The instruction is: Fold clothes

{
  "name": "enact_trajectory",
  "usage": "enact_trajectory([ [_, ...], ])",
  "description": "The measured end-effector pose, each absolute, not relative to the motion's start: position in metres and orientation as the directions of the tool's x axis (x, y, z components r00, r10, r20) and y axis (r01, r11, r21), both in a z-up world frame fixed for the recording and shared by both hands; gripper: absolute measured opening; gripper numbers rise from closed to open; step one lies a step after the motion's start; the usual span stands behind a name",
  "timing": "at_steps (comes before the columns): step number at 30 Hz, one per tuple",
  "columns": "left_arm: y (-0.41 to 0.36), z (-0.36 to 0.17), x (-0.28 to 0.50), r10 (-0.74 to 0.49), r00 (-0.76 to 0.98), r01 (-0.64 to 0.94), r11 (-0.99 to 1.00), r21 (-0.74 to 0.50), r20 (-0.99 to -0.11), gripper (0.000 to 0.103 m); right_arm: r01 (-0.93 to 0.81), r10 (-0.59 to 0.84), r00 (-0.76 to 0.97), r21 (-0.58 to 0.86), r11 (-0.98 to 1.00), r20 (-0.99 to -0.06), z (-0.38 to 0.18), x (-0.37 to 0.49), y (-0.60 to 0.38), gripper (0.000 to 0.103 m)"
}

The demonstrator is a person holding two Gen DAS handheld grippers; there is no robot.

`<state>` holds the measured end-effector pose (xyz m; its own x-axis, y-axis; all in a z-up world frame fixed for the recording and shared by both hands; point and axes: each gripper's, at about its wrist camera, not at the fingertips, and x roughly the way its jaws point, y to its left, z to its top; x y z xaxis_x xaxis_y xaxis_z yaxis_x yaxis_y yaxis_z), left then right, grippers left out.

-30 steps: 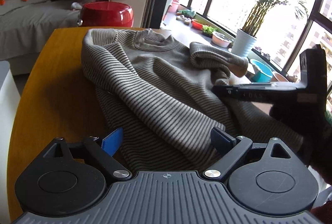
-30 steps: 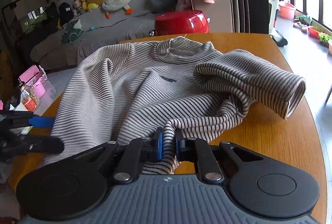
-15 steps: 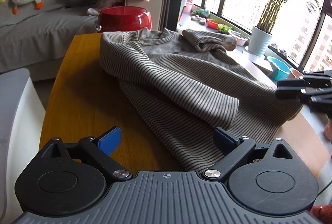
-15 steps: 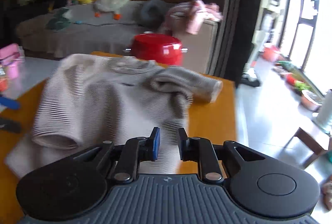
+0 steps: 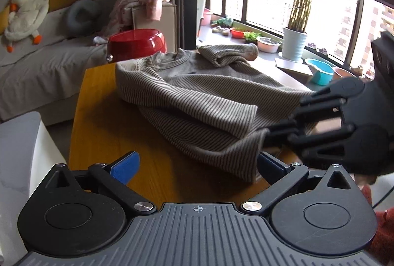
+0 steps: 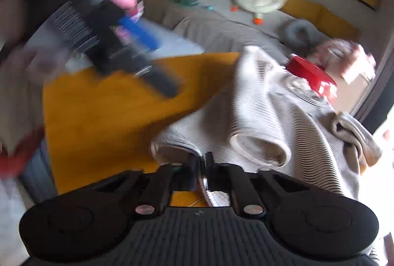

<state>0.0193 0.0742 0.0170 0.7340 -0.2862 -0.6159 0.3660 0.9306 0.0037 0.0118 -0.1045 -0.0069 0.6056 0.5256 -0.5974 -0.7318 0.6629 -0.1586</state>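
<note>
Left wrist view, near to far: left gripper (image 5: 197, 167) at the bottom of the frame, jaws spread wide and opening further with nothing pressed between, only the hem corner of the striped sweater (image 5: 197, 96) just above the right pad. Further in, at the right of the frame, right gripper (image 5: 273, 133) clenched on that same hem, so judged the nearer hand for the coming fold. Beyond, garment on the orange table (image 5: 98, 123) with long axis running from lower right to collar at upper centre, red pot (image 5: 136, 45) behind.
</note>
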Motion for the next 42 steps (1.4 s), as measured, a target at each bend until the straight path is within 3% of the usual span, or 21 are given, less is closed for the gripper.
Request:
enact_trajectory([
  [3,0.054,0.007,0.024,-0.275,0.734,0.392,0.918,0.056,-0.621,0.103,-0.709,0.554,0.61,-0.078,0.701,-0.566,0.014,0.022,-0.115,0.006],
  [12,0.026,-0.022,0.061,-0.105,0.794,0.287,0.933,0.217,-0.598,0.103,-0.675,0.532,0.661,-0.109,0.73,-0.53,0.027,0.02,-0.129,0.007],
  [14,0.043,-0.015,0.063,-0.082,0.807,0.245,0.948,0.205,-0.585,0.103,-0.652,0.506,0.692,-0.145,0.744,-0.514,0.029,0.015,-0.143,0.016],
  [16,0.062,-0.003,0.065,-0.051,0.827,0.193,0.961,0.197,-0.56,0.103,-0.598,0.438,0.746,-0.215,0.773,-0.501,0.028,0.006,-0.159,0.044],
  [23,0.101,0.018,0.073,-0.005,0.841,0.11,0.981,0.163,-0.541,0.103,-0.355,0.184,0.855,-0.289,0.889,-0.486,0.015,-0.015,-0.226,0.056],
  [28,0.11,0.02,0.079,-0.002,0.833,0.095,0.985,0.141,-0.553,0.103,-0.297,0.118,0.841,-0.267,0.917,-0.528,-0.001,-0.027,-0.253,0.064],
  [36,0.111,0.017,0.078,0.0,0.823,0.096,0.986,0.14,-0.569,0.103,-0.345,0.169,0.825,-0.244,0.907,-0.539,-0.017,-0.026,-0.245,0.065],
  [42,0.118,0.009,0.081,0.003,0.807,0.083,0.99,0.117,-0.59,0.103,-0.234,0.104,0.855,-0.198,0.952,-0.509,-0.02,-0.003,-0.241,0.064],
])
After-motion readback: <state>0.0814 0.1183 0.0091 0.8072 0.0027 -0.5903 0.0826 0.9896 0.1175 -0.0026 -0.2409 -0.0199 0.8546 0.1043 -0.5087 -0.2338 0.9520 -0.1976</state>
